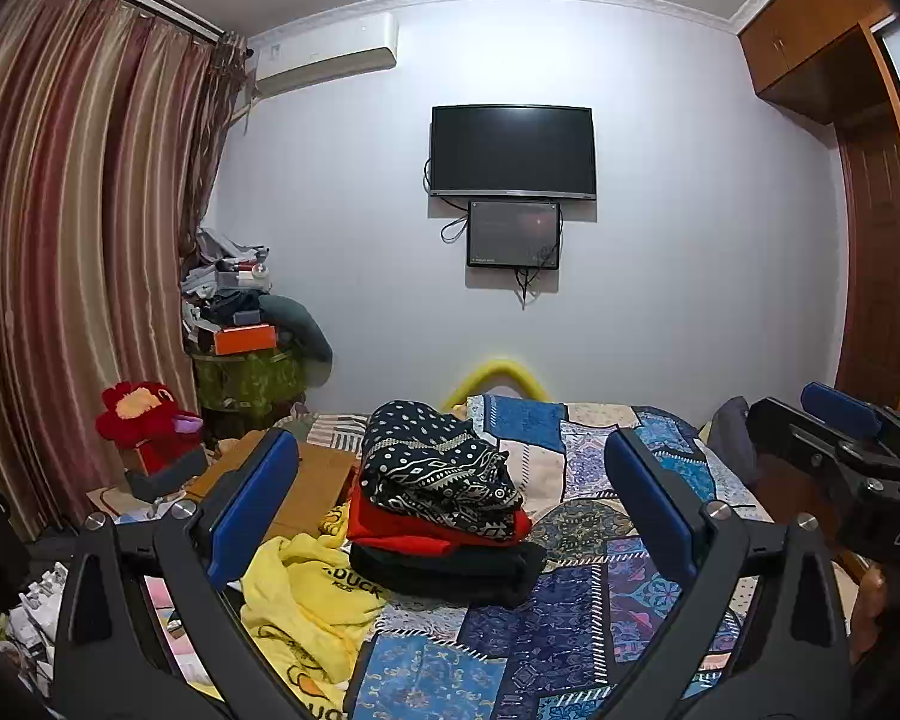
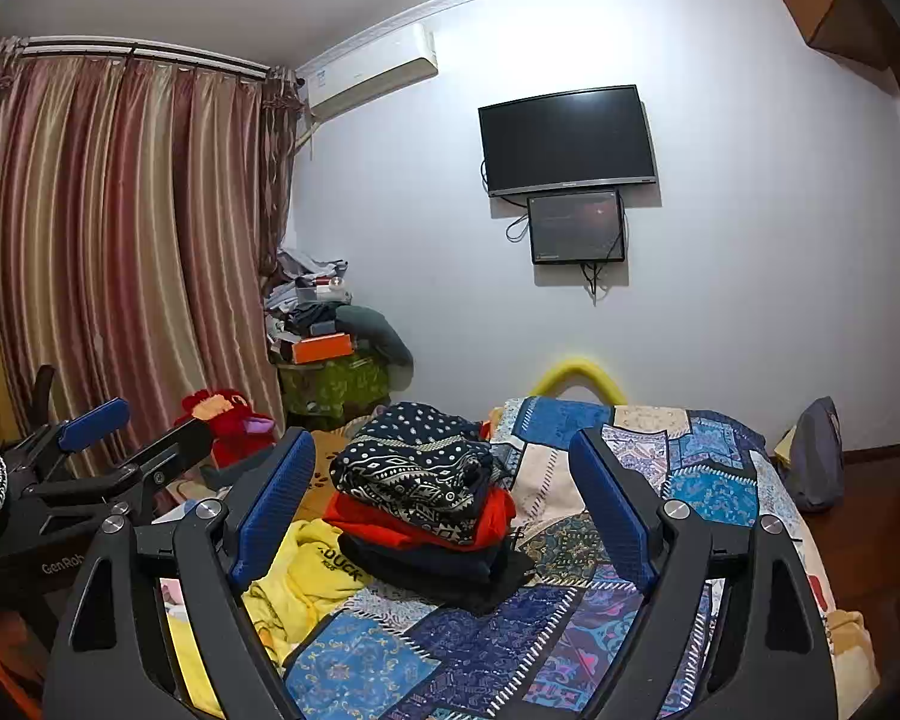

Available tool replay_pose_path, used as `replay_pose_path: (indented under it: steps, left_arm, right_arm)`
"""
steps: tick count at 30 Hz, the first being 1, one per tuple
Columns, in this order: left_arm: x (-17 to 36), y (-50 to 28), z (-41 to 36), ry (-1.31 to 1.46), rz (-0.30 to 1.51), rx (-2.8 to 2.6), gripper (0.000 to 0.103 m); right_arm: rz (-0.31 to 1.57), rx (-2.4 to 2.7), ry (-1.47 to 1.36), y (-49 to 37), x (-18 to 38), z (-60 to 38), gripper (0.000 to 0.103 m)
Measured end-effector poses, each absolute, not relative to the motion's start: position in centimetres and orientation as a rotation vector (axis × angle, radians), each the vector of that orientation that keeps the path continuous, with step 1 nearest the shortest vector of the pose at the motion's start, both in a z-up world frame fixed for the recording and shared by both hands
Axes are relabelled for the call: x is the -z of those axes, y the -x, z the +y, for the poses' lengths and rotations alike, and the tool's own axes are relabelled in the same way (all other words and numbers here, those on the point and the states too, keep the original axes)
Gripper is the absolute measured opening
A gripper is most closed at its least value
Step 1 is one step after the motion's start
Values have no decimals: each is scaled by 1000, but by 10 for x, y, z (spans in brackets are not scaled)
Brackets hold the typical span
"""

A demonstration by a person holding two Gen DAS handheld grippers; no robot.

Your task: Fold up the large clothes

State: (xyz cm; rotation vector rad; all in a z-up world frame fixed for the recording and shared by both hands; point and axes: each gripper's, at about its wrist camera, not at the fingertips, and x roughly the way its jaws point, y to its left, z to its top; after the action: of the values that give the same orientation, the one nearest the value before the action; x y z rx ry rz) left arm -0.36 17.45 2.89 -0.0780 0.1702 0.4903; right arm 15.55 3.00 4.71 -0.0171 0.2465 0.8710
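Note:
A stack of folded clothes sits on the bed: a black-and-white patterned piece (image 1: 438, 468) on top, a red one (image 1: 426, 531) under it, a black one (image 1: 450, 570) at the bottom. The stack (image 2: 414, 468) also shows in the right wrist view. A crumpled yellow garment (image 1: 306, 606) printed "DUCK" lies unfolded left of the stack, at the bed's left edge (image 2: 312, 576). My left gripper (image 1: 451, 437) hovers open in front of the stack, holding nothing. My right gripper (image 2: 441, 438) is open too and empty. Each gripper shows in the other's view, the right gripper (image 1: 810, 414) and the left gripper (image 2: 135, 429).
The bed carries a blue patchwork cover (image 1: 570, 630). A red plush toy (image 1: 144, 414) and cardboard (image 1: 318, 480) lie left of the bed, before striped curtains (image 1: 78, 240). A cluttered pile (image 1: 246, 324) fills the corner. A TV (image 1: 513, 150) hangs on the wall; a grey bag (image 2: 816, 456) leans at the right.

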Motion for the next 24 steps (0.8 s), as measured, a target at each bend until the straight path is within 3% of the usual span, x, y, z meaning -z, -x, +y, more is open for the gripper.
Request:
replay_pose_path:
  steps: [24]
  left_arm:
    - [-29, -4, 179, 73, 196, -445, 103]
  right_arm:
    - [257, -858, 0, -160, -50, 31, 84]
